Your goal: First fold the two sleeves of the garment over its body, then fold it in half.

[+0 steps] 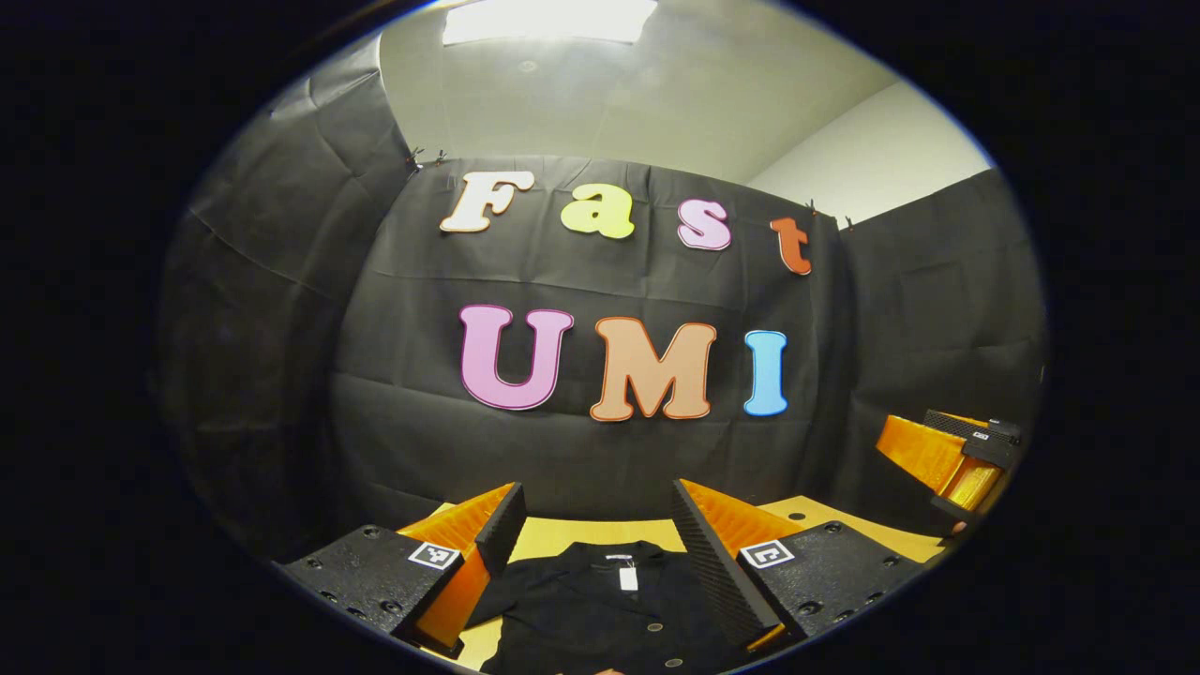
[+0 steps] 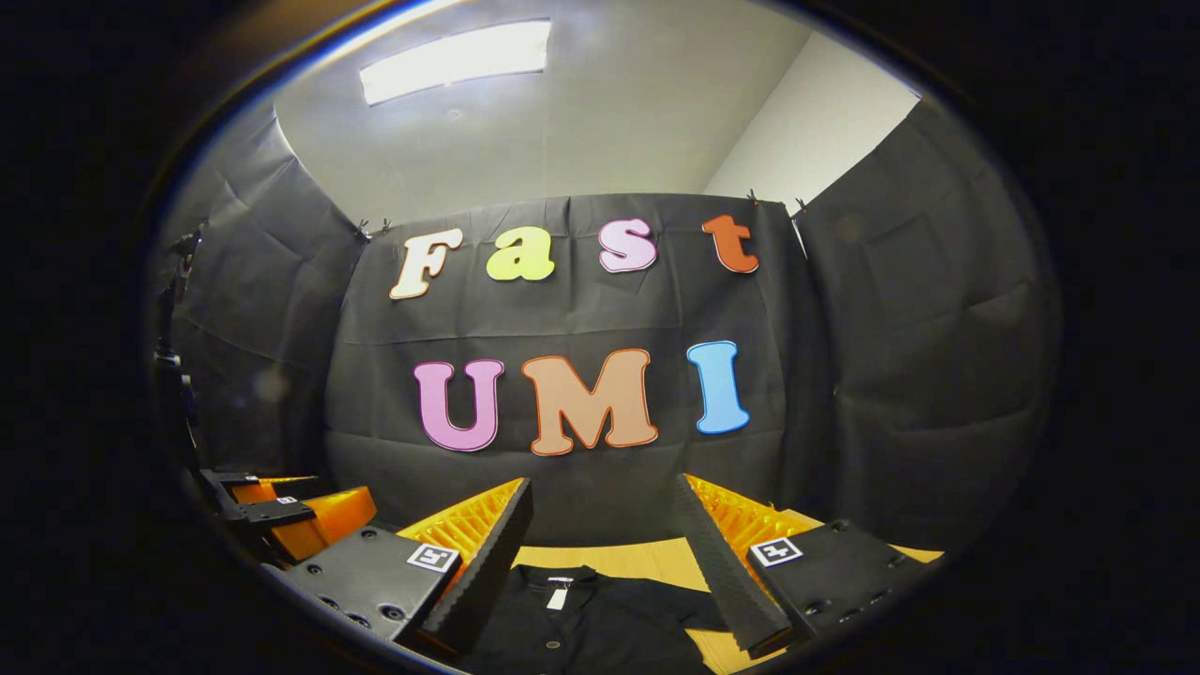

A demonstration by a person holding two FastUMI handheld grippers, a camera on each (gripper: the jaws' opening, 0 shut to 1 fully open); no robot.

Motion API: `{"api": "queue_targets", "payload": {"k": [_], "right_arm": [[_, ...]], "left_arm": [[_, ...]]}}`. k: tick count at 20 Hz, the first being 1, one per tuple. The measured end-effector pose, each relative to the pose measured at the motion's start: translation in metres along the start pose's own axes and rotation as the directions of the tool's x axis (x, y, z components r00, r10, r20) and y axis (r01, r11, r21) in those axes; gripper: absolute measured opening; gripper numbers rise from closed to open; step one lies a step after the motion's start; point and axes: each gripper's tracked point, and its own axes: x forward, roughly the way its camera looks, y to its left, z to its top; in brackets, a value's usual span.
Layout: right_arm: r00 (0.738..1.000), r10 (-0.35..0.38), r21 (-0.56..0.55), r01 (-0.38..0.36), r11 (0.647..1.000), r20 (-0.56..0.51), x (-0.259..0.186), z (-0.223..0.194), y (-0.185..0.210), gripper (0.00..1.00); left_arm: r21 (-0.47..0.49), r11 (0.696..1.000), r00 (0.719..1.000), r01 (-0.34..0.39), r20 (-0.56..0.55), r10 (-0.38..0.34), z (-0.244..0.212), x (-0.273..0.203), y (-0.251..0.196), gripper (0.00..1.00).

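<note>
While the black buttoned cloth garment lay flat on the yellow wooden table, untouched, both tongs hovered apart above it, so each should probably pinch 1 sleeve cuff cleanly.

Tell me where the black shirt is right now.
The black shirt lies on the wooden table, low in both gripper views, framed between each gripper's open fingers, collar toward the booth wall.
</note>
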Motion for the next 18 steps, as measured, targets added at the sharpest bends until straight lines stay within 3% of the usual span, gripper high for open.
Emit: {"api": "queue_targets", "payload": {"k": [1, 3, 6, 18], "right_arm": [[1.000, 0.003, 0.000, -0.003, 1.000, -0.002, 0.001, -0.001, 0.001, 0.96], [1.000, 0.005, -0.003, -0.005, 1.000, -0.002, 0.003, 0.001, 0.002, 0.93], [1.000, 0.008, -0.003, -0.008, 1.000, -0.011, 0.006, -0.003, 0.002, 0.96], [1.000, 0.013, 0.002, -0.013, 1.000, -0.019, 0.015, -0.002, 0.001, 0.93]], "left_arm": [[-0.002, 1.000, 1.000, 0.000, 0.001, 0.000, -0.001, 0.001, 0.000, 0.92], [-0.002, 1.000, 1.000, -0.001, 0.002, 0.001, 0.000, 0.003, 0.002, 0.92], [0.006, 1.000, 1.000, -0.001, -0.002, 0.001, -0.003, 0.005, 0.001, 0.92], [0.006, 1.000, 1.000, -0.014, -0.001, 0.014, -0.002, 0.009, 0.003, 0.92]]}}
